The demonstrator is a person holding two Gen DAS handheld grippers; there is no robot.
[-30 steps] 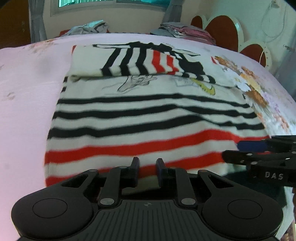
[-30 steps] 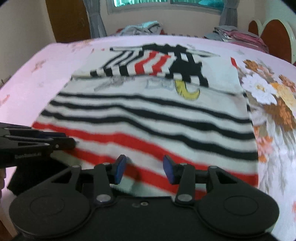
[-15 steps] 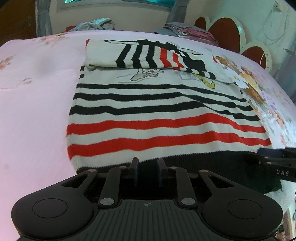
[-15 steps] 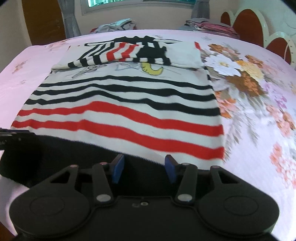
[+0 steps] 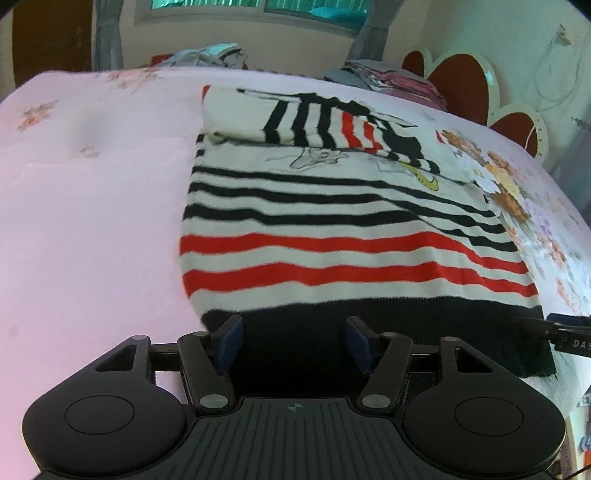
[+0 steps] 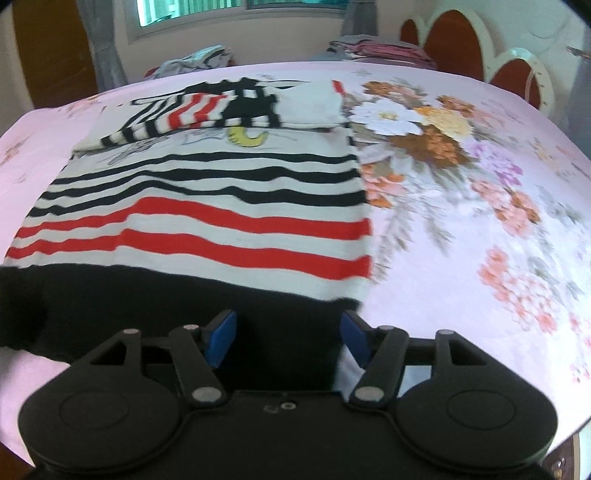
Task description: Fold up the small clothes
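Pink bedding with a flower print covers the bed [image 5: 92, 221], and the flowers bunch toward its right side and headboard end. Behind the far edge of the bed stand a window [image 5: 258, 7] with grey curtains and two loose heaps of clothes [image 5: 207, 55], one near each far corner. A scalloped headboard [image 5: 461, 85] in white and dark red rises at the right.

On the bed lies the striped sweater [image 5: 351, 229], spread flat, its black hem band toward the near edge and its neck end toward the far edge. Cream knit carries black stripes across the middle and red stripes lower down. Both sleeves are folded in across the chest, lying over a cartoon print of which only a part shows. In the right wrist view the sweater's right side edge runs just beside the large flower cluster.

Left hand-held gripper [image 5: 293, 343]: its jaws have just been opening and now stand apart over the black hem near the sweater's left near corner, blue pads [image 5: 229, 341] clear of the cloth on both sides, nothing pinched between them.

Right hand-held gripper [image 6: 286, 339]: its jaws have likewise just been opening and stand apart above the hem at the sweater's right near corner, with the black band lying loose below and between the pads [image 6: 221, 338]. Its tips also show at the right edge of the left wrist view, touching or just over the hem; I cannot tell which.
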